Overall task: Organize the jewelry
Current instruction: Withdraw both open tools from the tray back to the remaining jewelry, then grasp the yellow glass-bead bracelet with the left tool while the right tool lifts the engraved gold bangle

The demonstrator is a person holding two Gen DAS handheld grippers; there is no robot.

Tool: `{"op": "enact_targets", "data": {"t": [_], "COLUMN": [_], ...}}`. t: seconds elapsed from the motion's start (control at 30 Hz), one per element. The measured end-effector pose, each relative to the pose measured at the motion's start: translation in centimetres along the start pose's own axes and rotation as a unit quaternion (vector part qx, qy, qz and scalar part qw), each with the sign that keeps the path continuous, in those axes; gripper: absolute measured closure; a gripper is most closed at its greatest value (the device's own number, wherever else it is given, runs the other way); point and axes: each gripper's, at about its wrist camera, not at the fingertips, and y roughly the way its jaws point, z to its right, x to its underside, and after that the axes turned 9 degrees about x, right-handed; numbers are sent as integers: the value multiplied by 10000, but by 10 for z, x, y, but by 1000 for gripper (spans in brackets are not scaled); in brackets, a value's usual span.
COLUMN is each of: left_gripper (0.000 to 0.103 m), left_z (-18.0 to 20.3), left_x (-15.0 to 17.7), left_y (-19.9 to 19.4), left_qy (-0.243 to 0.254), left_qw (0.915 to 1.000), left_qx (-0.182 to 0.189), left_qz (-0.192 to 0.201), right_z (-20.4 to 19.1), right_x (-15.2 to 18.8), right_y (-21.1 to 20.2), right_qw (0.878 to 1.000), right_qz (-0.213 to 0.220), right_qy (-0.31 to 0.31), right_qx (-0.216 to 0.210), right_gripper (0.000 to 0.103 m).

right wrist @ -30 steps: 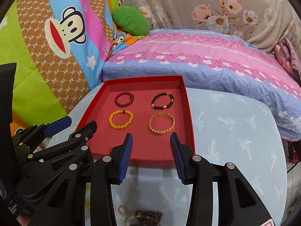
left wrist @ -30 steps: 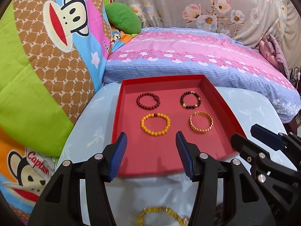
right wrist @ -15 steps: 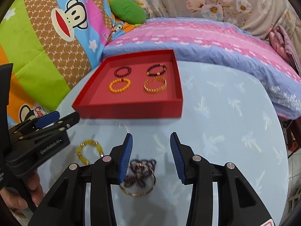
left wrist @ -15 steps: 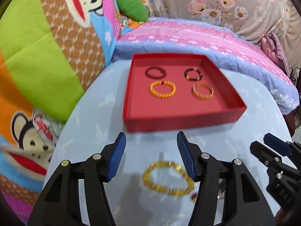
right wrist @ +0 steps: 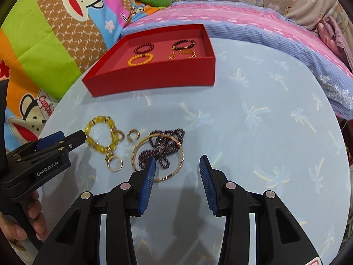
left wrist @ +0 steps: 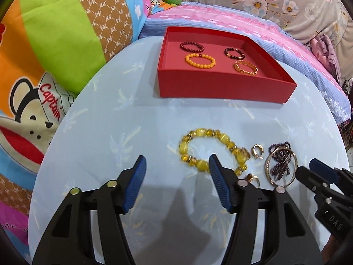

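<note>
Both grippers have dropped back from the red tray (left wrist: 222, 92); left gripper (left wrist: 176, 184), jaws just widening and empty, should straddle the yellow bracelet (left wrist: 211, 152) near the table's (left wrist: 132, 132) front edge; right gripper (right wrist: 177, 184) gapes empty.

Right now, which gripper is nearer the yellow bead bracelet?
Left. The left gripper is open with one finger's tip overlapping the yellow bead bracelet. The right gripper is open beside the gold bangle, with the ring pieces in between.

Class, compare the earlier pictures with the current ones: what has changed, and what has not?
Both claws drew back from the red tray and dropped toward the loose jewelry. The left claw has just been opening, empty, near the yellow bracelet; the right claw is open, empty. The tray's four bracelets stayed put.
</note>
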Motion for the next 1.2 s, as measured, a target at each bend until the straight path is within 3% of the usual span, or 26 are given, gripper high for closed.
{"op": "enact_targets", "data": {"t": [0.13,0.43,0.67,0.7,1.1,1.2], "left_gripper": [42,38,37,37,38,45], "left_z": [-3,-6,-7,-7,-3,-2], "left_x": [4,3,-1,-1,-11,-12], "left_y": [1,3,7,7,25,30], "left_qy": [-30,-129,-175,-178,-73,23], "left_qw": [10000,9999,9998,9998,9999,9999], "left_qx": [-22,-20,-4,-7,-2,-91], "left_qz": [-34,-59,-90,-91,-121,-76], "right_z": [-8,-30,-43,-43,-31,-28], "right_x": [4,5,4,4,3,1], "right_y": [5,15,21,21,13,10], "right_qw": [10000,9994,9974,9974,9990,9992], "right_qz": [-27,18,190,211,183,179], "right_qy": [-57,-344,-633,-632,-403,-347], "right_qx": [-3,60,284,285,93,53], "right_gripper": [50,38,39,44,44,44]}}
